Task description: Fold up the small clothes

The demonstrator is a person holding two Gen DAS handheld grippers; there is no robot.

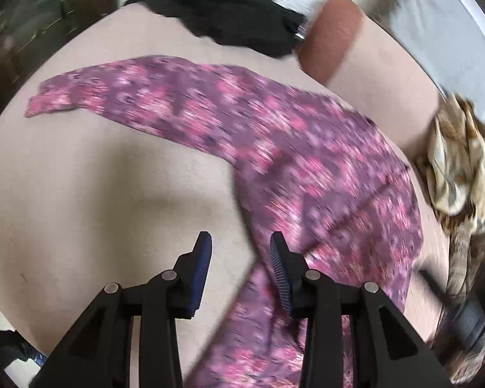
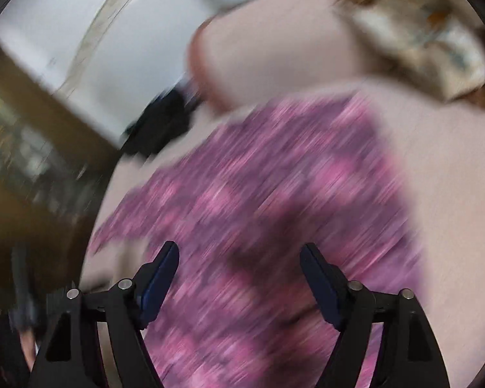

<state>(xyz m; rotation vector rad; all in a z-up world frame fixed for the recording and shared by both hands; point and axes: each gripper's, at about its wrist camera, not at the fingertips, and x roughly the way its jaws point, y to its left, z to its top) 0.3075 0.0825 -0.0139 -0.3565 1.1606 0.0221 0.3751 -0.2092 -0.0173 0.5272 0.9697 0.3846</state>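
Observation:
A pink-and-purple patterned garment [image 1: 274, 142] lies spread on a beige surface [image 1: 97, 177], one long part reaching far left. My left gripper [image 1: 241, 242] is open and empty, just above the garment's left edge. In the right wrist view the same garment [image 2: 258, 194] fills the middle, blurred by motion. My right gripper [image 2: 239, 253] is open wide and empty, hovering over the garment.
A black garment [image 1: 229, 16] lies at the far edge of the surface. A crumpled tan-and-cream patterned cloth [image 1: 462, 161] sits at the right; it also shows in the right wrist view [image 2: 414, 32]. An orange-brown cushion [image 1: 329, 35] lies beyond. Dark furniture [image 2: 32, 161] stands left.

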